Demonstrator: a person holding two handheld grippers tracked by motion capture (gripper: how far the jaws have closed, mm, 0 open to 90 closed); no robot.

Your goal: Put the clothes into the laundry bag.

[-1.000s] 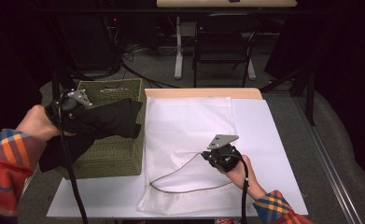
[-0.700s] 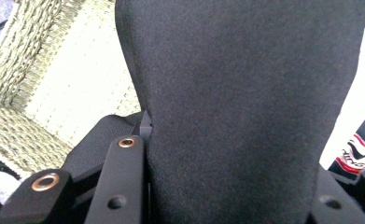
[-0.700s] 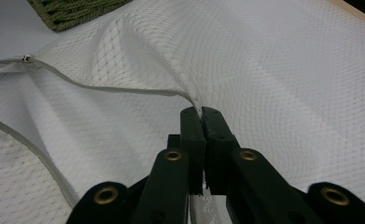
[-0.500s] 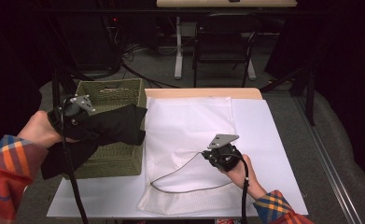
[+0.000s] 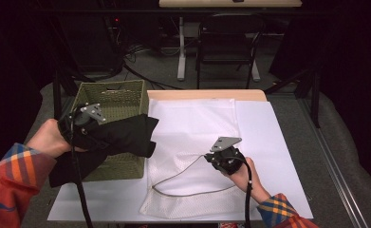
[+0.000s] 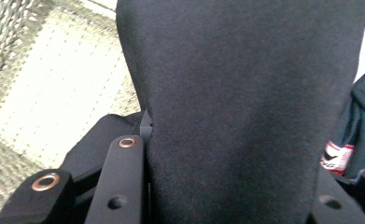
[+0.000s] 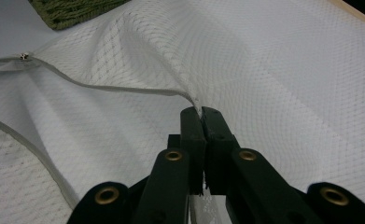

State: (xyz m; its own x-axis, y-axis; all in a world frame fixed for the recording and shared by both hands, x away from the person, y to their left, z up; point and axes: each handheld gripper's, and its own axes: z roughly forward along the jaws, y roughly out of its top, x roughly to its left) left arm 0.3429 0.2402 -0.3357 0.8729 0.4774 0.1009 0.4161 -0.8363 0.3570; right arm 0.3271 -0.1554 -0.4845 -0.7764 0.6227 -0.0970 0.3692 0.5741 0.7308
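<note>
Black cloth (image 5: 126,135) hangs over the basket's (image 5: 112,97) right edge, clamped in the left gripper (image 5: 86,124), likely bound for the mesh bag (image 5: 197,128). Right gripper (image 7: 201,122) pinches the bag's grey rim (image 7: 124,87), seemingly propping the mouth open. Basket's contents hidden; a red-white tag (image 6: 335,156) is unreadable.

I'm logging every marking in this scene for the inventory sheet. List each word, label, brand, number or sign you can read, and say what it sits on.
No text here can be read.
Red and white tag beside the black garment held in the left gripper: it carries a printed mark, too blurred to read.
White mesh bag, pinched at its edge by the right gripper: no lettering visible.
Woven basket: no label visible.
</note>
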